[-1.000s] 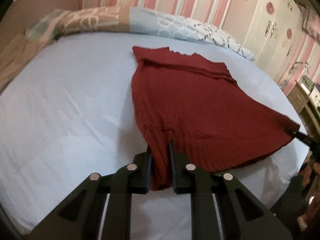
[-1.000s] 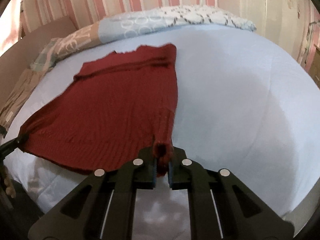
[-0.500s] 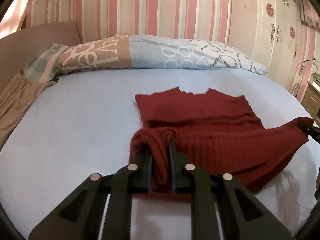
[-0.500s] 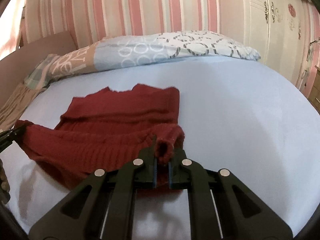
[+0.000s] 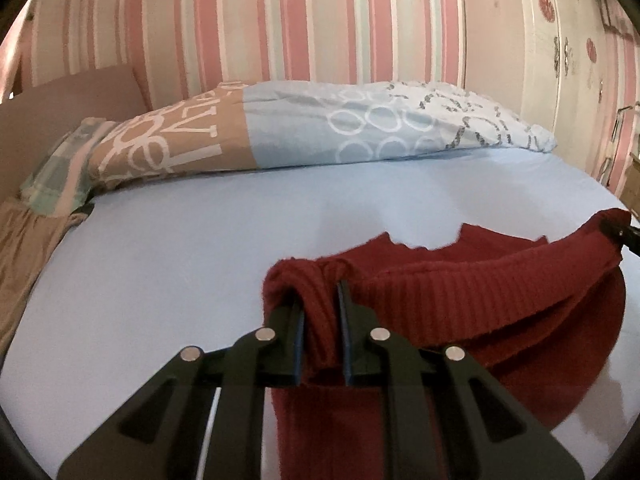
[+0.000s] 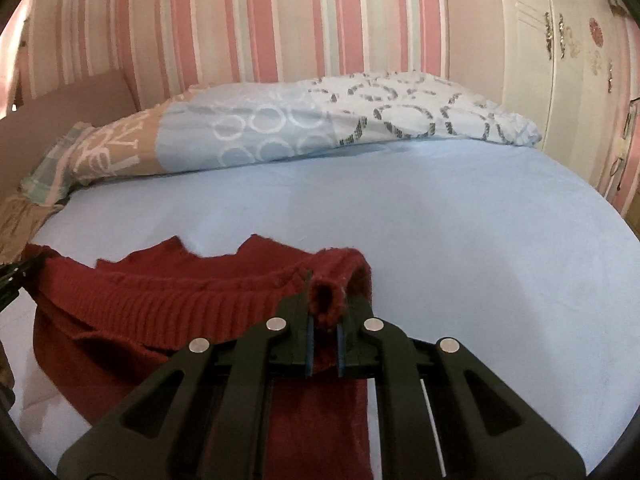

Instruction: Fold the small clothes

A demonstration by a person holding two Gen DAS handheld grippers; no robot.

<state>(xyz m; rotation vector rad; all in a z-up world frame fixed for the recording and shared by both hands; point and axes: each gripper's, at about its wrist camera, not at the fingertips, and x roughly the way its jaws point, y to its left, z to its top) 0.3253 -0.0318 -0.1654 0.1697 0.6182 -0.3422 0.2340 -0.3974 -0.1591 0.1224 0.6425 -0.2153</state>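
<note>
A dark red ribbed knit garment [image 5: 480, 300] lies partly on the pale blue bed sheet [image 5: 180, 248]. My left gripper [image 5: 320, 300] is shut on one bottom corner of it. My right gripper [image 6: 324, 300] is shut on the other bottom corner, and the garment [image 6: 160, 300] also shows in the right wrist view. Both hold the ribbed hem raised and carried over the garment toward its jagged far edge [image 5: 424, 240], so the cloth doubles over. The right gripper's tip shows at the left wrist view's right edge [image 5: 618, 230].
A patterned blue and tan pillow [image 5: 320, 128] lies across the head of the bed, against a pink striped wall [image 5: 320, 20]. A tan blanket [image 5: 24, 248] lies at the left. A white wardrobe [image 6: 560, 40] stands at the right.
Both grippers have carried the hem up and forward toward the far edge. The garment has gone from lying flat to folded over on itself.
</note>
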